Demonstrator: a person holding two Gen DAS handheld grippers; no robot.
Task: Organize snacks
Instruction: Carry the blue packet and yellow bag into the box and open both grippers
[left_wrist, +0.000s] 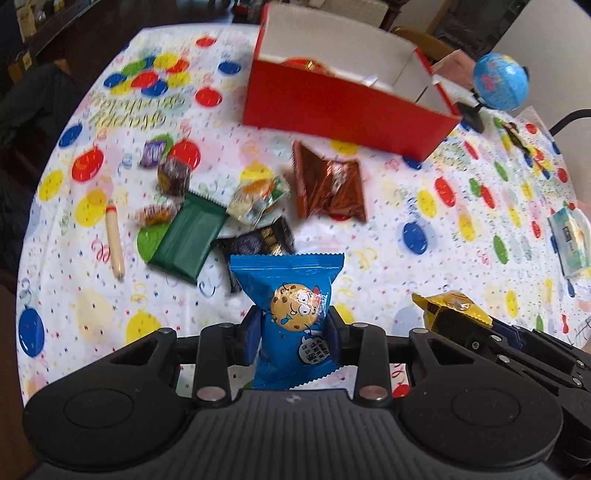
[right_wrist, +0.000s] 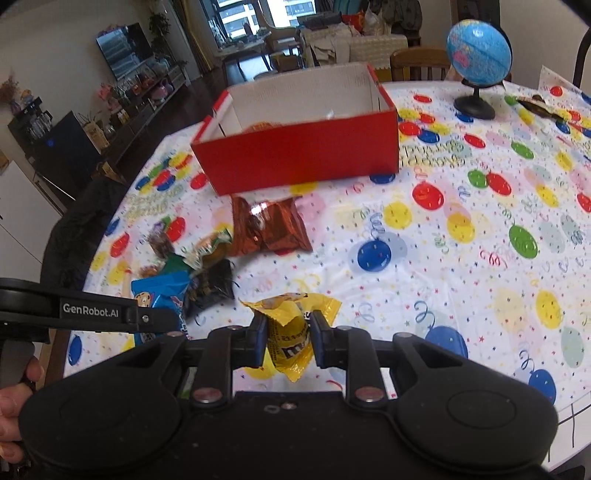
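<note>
Balloon-print counter (left_wrist: 443, 221): left claw (left_wrist: 291, 326) clamps blue cookie packet (left_wrist: 288, 295); right claw (right_wrist: 288, 338) clamps yellow candy bag (right_wrist: 291, 332).

The left gripper (left_wrist: 291, 325) points steeply down, its jaws clamped on a blue cookie packet (left_wrist: 291, 295) standing upright between them. The right gripper (right_wrist: 288, 339), just beside it, tilts down less steeply, its jaws pinched nearly together on a yellow candy bag (right_wrist: 291, 332). A hand (right_wrist: 14, 402) grips the left gripper's handle.
</note>
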